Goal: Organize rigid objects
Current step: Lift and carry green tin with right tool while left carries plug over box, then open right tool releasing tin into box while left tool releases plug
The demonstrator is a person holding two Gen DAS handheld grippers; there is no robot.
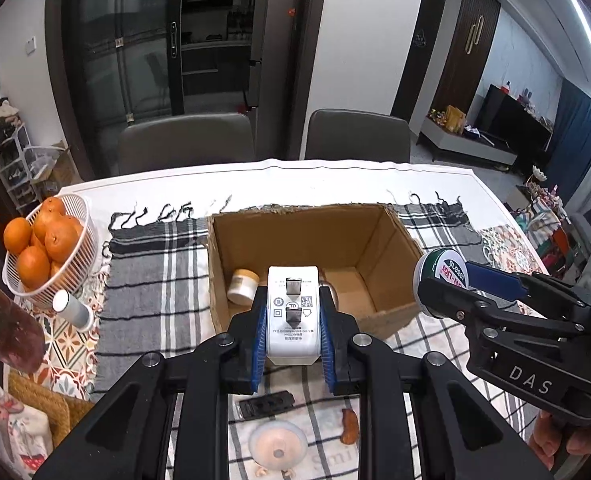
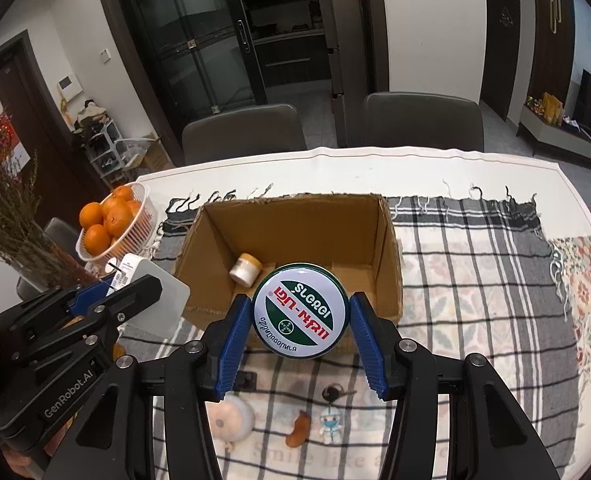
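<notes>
At the left of the left-wrist view sits a white wire basket of oranges. In the centre, our left gripper pinches a white rectangular plug adapter between its blue pads, held above the near wall of the open brown cardboard box, where a small cream-lidded jar already lies. At the right, our right gripper clamps a round green-and-white tin edge to edge, just short of the box. To do this well, we judge each piece should clear the near wall before release, adapter left of the jar, tin lowered flat.
</notes>
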